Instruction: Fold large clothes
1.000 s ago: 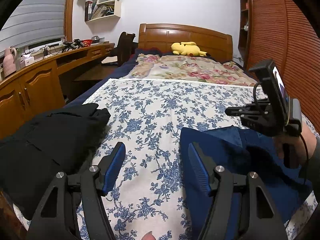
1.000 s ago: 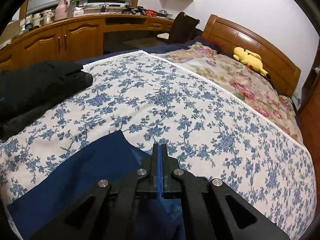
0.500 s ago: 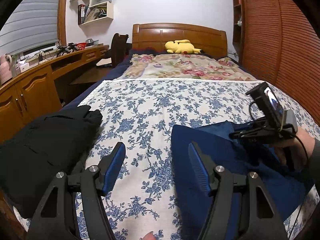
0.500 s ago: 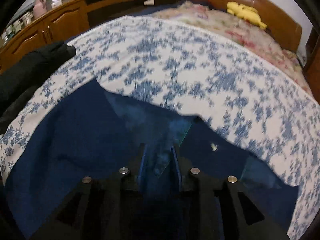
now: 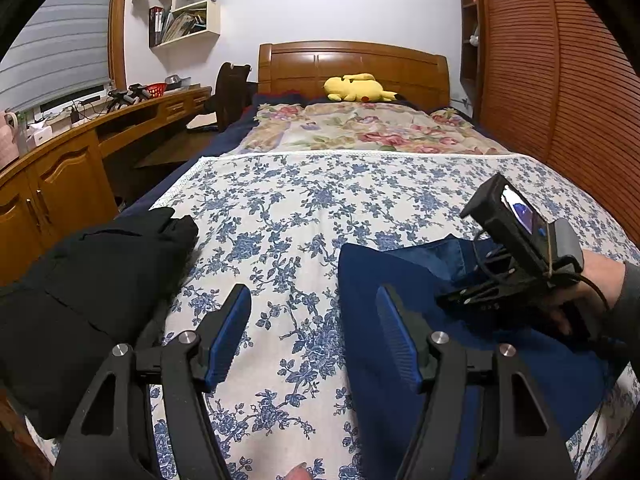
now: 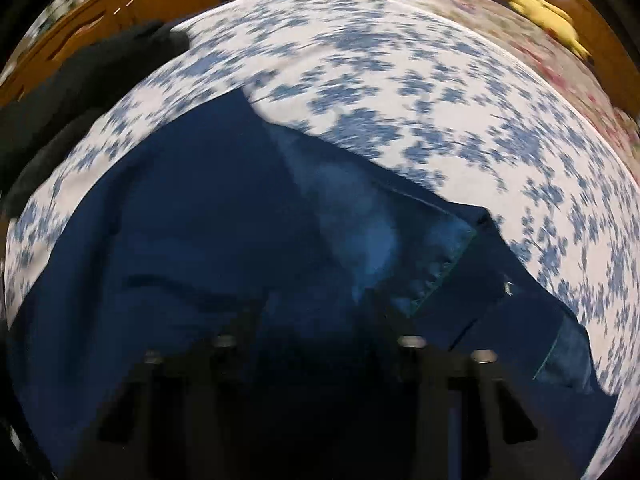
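A dark blue garment [image 5: 400,276] lies folded on the floral bedspread [image 5: 304,208] at the near right; it fills the lower right wrist view [image 6: 224,216], with a lighter inner layer showing. My left gripper [image 5: 314,320] is open and empty above the sheet, just left of the garment's edge. My right gripper [image 5: 460,304] hovers low over the garment, held by a hand; in its own blurred view [image 6: 320,320] the fingers stand apart with nothing between them.
A black folded garment [image 5: 92,288] lies at the bed's near left edge. A wooden desk and cabinets [image 5: 60,184] run along the left. A flowered quilt [image 5: 360,128], a yellow plush toy [image 5: 356,88] and the headboard are far back. A slatted wardrobe [image 5: 560,100] stands right.
My right gripper has opened, let go of the blue fabric and tilted down over the garment, which now lies flat. My left gripper has stayed open and barely moved.
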Demonstrator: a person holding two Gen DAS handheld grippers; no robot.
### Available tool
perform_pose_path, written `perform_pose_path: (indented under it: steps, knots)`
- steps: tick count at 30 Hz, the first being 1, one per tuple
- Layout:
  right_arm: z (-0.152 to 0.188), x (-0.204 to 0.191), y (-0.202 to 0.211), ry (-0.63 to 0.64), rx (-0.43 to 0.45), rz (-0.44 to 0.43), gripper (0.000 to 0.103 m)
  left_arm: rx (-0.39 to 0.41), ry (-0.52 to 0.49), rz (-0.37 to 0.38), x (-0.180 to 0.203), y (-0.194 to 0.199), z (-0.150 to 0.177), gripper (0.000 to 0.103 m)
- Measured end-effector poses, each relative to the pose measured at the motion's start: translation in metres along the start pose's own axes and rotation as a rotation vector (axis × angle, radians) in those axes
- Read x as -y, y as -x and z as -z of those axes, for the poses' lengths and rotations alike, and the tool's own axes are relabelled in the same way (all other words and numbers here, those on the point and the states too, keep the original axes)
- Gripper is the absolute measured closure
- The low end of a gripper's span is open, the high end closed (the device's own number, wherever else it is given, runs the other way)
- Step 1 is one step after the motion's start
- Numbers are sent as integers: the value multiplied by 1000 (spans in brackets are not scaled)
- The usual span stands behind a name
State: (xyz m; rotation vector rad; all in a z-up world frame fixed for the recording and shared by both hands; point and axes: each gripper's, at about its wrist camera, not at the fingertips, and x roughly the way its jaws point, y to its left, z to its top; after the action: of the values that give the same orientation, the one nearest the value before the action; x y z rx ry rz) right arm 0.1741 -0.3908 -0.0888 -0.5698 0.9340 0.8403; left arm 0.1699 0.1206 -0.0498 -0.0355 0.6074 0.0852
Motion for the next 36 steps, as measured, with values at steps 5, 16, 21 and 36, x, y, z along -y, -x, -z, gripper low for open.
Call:
perform_pose_path:
  steps: [5,16,21,36]
  knots:
    - [-17,-10,18,35,118,93,98,0,1,-5,-2,0,-1,37]
    - [-46,-28,41,27,328,99,97,-5,16,-12,-11,-4,1,37]
    - [-27,21,52,-139,287,107,60,1,4,1,-4,-2,0,37]
    - [128,214,69,-502,79,386,54,-32,-74,87,57,-12,1,37]
